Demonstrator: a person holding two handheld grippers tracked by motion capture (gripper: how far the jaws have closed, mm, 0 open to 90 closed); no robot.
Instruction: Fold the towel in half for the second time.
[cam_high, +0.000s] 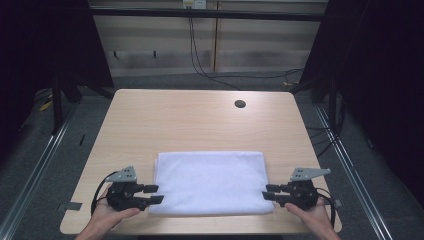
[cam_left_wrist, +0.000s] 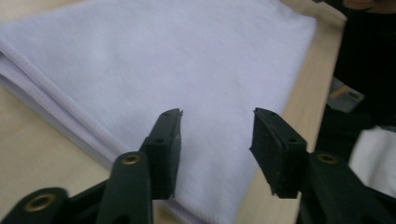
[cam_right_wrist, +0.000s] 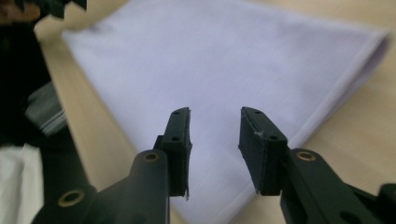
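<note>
A folded white towel (cam_high: 211, 182) lies flat near the front edge of the wooden table (cam_high: 190, 120). My left gripper (cam_high: 155, 194) sits at the towel's front left corner, jaws open, tips just over the cloth edge. In the left gripper view the towel (cam_left_wrist: 187, 70) spreads beneath the open left gripper (cam_left_wrist: 217, 135), nothing pinched. My right gripper (cam_high: 268, 192) is at the towel's front right corner, jaws parted. The right gripper view shows the towel (cam_right_wrist: 224, 60) under the open right gripper (cam_right_wrist: 215, 135), with no cloth between the pads.
A round cable hole (cam_high: 240, 104) sits at the table's far right. Cables (cam_high: 200, 65) hang behind the table. Metal rails (cam_high: 350, 165) run along both sides on the floor. Bare tabletop lies beyond the towel.
</note>
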